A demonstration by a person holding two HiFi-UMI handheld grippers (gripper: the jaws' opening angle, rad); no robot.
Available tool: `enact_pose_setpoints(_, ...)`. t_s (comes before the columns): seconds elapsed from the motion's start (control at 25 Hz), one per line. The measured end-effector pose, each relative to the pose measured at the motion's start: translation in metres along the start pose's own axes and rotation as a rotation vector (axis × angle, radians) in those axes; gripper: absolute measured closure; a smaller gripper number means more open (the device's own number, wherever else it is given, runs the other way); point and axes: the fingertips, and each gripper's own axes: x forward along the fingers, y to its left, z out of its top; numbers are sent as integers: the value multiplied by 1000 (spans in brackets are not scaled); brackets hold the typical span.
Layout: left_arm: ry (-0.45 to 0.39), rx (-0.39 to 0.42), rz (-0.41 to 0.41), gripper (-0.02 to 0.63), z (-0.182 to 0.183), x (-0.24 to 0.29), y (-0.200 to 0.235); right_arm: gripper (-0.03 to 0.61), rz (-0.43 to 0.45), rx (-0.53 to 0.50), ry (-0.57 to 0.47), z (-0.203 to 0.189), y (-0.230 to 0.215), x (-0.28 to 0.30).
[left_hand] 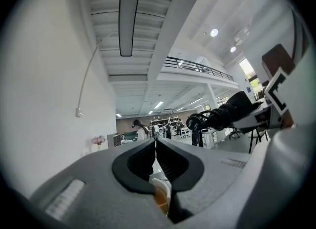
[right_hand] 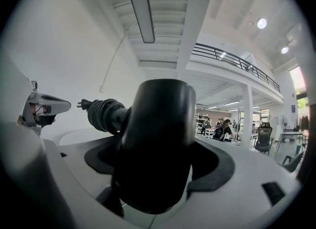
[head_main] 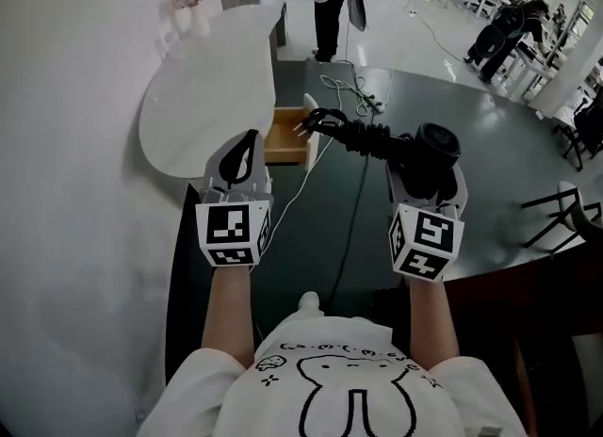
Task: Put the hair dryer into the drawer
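Both forearms are stretched forward side by side, with the marker cubes turned up toward the head camera. The left hand-held gripper (head_main: 243,154) is held level just beside the open wooden drawer (head_main: 286,139), which is pulled out from under the white bench (head_main: 212,77). Its jaws are seen pressed together at the tips. The right hand-held gripper (head_main: 426,179) is raised at about the same height, and its jaws are clamped on the black hair dryer (head_main: 435,149). The dryer is carried in the air over the dark floor (head_main: 490,153), to the right of the drawer and not inside it. The coiled cord (head_main: 354,134) reaches out leftward toward the drawer front.

From the head view, the drawer, bench and floor are laid out plainly. In the right gripper view the dryer's barrel fills the gap between the jaws, and the plug (right_hand: 83,105) is picked out at the end of the cord bundle (its prongs cannot be made out from above). In the left gripper view the dryer is caught from the side, far right, against a ceiling and a railed gallery.
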Motion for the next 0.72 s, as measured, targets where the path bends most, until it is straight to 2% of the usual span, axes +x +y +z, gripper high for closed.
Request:
enact_pose_setpoints(0.44,17,-14,29,595,-28,17,33,172,39,30,71,-25,26,47)
enact_pose_setpoints(0.72,20,-19,85,595,-41,50,85,172,53,42,63,-14,52,113)
